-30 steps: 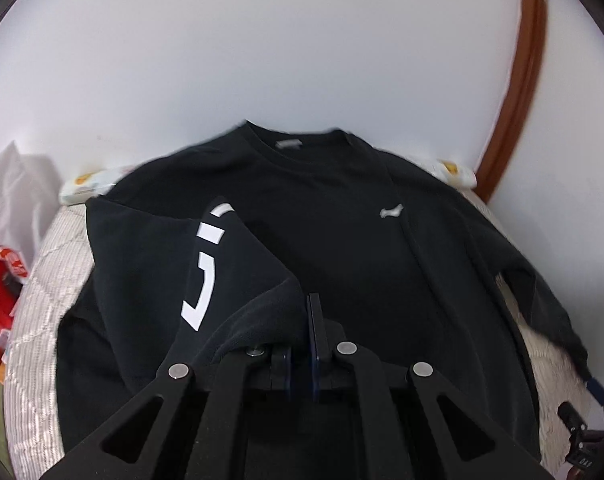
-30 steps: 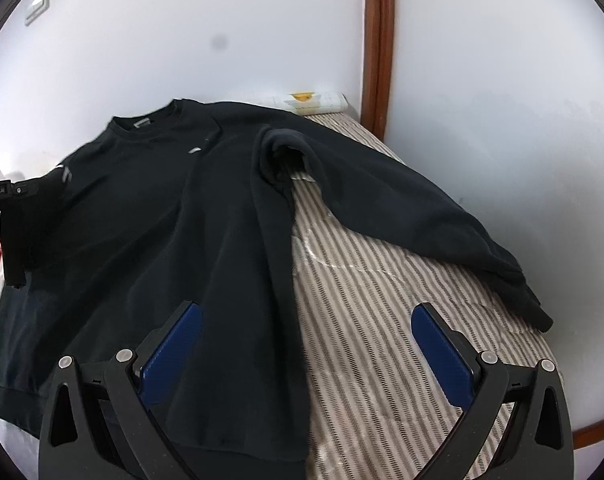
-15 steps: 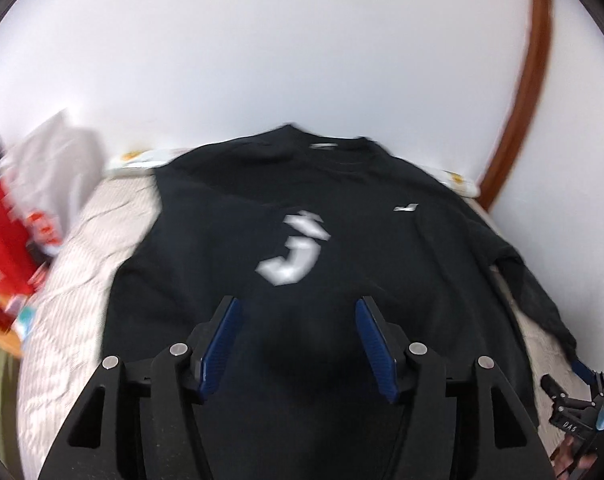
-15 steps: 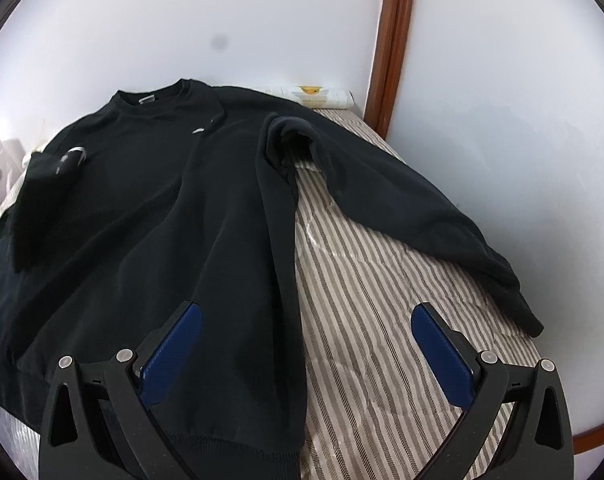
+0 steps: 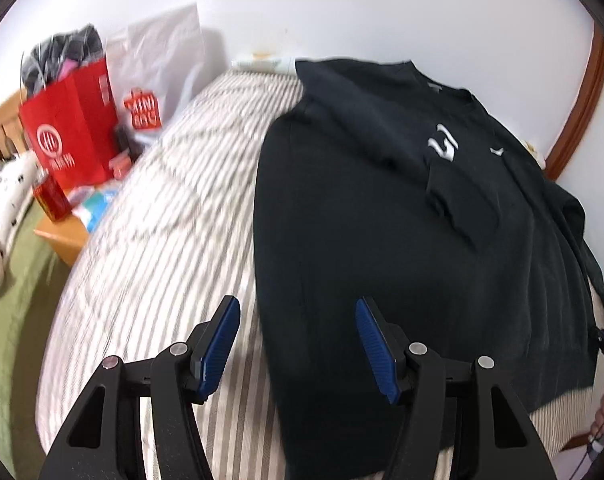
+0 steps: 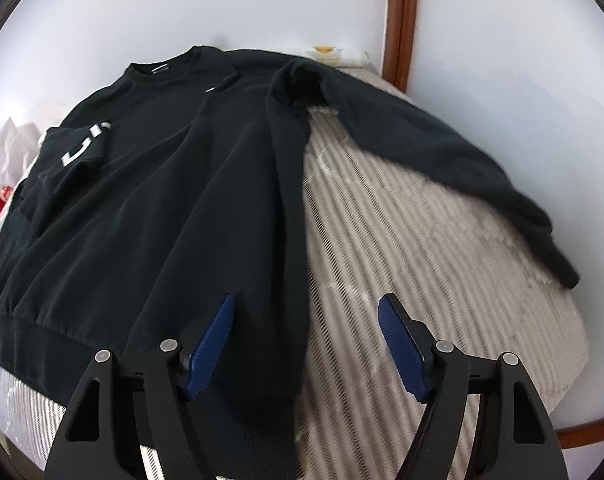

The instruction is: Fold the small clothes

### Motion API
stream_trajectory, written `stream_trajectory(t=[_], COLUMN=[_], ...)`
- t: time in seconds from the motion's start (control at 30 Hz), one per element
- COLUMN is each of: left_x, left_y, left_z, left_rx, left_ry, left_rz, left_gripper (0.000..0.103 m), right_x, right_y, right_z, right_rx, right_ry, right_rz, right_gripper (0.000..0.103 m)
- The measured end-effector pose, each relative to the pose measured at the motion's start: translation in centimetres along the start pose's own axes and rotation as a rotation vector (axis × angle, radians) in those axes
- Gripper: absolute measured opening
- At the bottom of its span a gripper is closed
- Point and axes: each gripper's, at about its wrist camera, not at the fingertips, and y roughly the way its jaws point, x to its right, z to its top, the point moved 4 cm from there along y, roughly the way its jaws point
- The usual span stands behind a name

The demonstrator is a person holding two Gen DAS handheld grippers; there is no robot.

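Black fabric fills most of both views: a long-sleeved sweatshirt (image 5: 382, 220) lies flat on a bed with a striped grey-and-white cover (image 5: 173, 208).

In the left wrist view, the far left of the frame holds a red paper bag (image 5: 67, 136) and a white plastic bag (image 5: 161, 52) with a red logo, beside a wooden bedside surface (image 5: 59, 234). Bare striped cover occupies the centre left. The sweatshirt spreads across the centre and right, one sleeve (image 5: 458, 176) folded over the chest with white lettering showing. At the bottom, the left gripper (image 5: 297, 340) has its blue pads apart, released; the sweatshirt's left edge runs between them, but neither pad presses on it. A brown wooden frame (image 5: 586, 96) curves up the far right.

In the right wrist view, the folded sleeve sits at the left, the sweatshirt body (image 6: 161, 220) fills the centre left, and the other sleeve (image 6: 442, 148) stretches out toward the right over the cover. At the bottom, the right gripper (image 6: 306, 344) has its jaws closing, with the sweatshirt's side edge and hem corner between the pads, not yet pinched.
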Motion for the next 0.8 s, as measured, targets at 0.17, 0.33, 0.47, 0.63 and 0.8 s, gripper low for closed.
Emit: stream_trajectory(t=[0.17, 0.33, 0.47, 0.63, 0.8], left_x=[0.1, 0.9, 0.2, -0.8, -1.4], left_y=[0.5, 0.6, 0.3, -0.7, -1.7], left_z=[-2.1, -2.5, -2.3, -2.8, -3.7], left_rx=[0.003, 0.051, 0.069, 0.074, 0.065], left_ry=[0.031, 0.094, 0.027, -0.009, -0.021], left_rz=[-0.018, 0.019, 0.016, -0.015, -0.03], left_gripper=[0.057, 0.036, 0.011, 0.009, 0.009], right_x=[-1.2, -1.9, -2.0, -1.9, -1.5], right_y=[0.3, 0.0, 0.1, -1.0, -1.9], right_z=[-1.4, -1.6, -1.3, -1.5, -1.9], right_rx=[0.003, 0.037, 0.057, 0.075, 0.067], right_ry=[-0.025, -0.034, -0.063, -0.073, -0.064], right_rz=[0.042, 0.069, 0.066, 0.065, 0.075], right_gripper=[0.049, 0.033, 0.013, 0.01, 0.009])
